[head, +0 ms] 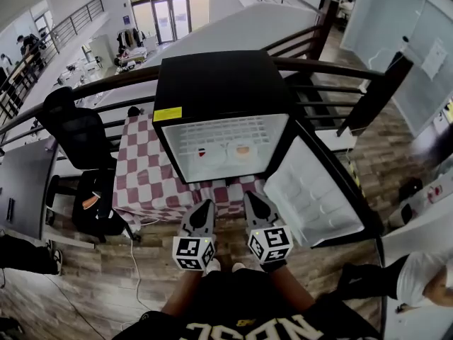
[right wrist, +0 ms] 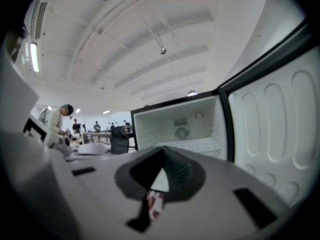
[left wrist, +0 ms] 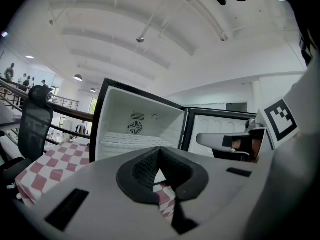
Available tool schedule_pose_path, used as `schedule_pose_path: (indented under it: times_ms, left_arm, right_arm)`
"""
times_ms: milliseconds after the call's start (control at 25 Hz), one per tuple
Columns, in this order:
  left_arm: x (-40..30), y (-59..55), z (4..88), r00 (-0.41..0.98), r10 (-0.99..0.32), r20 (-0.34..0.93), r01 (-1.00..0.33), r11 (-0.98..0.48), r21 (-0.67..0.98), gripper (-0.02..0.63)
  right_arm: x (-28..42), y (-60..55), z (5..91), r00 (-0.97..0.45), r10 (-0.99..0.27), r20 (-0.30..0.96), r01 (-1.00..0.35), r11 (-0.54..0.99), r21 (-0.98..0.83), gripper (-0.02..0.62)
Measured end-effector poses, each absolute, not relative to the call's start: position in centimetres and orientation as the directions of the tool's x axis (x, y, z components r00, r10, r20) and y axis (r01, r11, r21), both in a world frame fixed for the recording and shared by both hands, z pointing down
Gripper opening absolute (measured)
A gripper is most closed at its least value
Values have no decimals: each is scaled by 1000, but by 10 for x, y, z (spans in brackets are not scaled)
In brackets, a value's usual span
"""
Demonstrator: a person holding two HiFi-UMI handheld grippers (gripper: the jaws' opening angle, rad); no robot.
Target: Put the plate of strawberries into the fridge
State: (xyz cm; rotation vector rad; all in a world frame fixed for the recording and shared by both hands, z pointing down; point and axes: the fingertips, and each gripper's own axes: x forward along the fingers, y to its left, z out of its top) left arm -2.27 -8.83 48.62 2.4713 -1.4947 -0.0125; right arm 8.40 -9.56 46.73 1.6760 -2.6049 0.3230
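Strawberries first: the plate of strawberries [head: 205, 153] (just a red speck on white from the head view) sits on the shelf inside the open mini fridge [head: 212, 83], beside a second plate [head: 243, 149] holding something orange. The fridge stands on a red-checked tablecloth [head: 145, 179], its door [head: 311, 190] swung wide to the right. In front of it the left gripper [head: 205, 205] and right gripper [head: 249, 197] hover side by side, each with jaws pressed together on nothing.

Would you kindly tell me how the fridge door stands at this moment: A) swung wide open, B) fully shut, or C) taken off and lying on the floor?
A: in the head view the door of the fridge hangs open to the right, so one can see straight inside.
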Motion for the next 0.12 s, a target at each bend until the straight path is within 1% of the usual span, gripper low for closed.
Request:
schedule_pose_path:
  times_ms: [120]
  left_arm:
    - [-10,-83,484,492,-861,131,-860,-456,229,20]
  right_arm:
    - [93,-94,453,-434,-894,115,-896,414,-163,20]
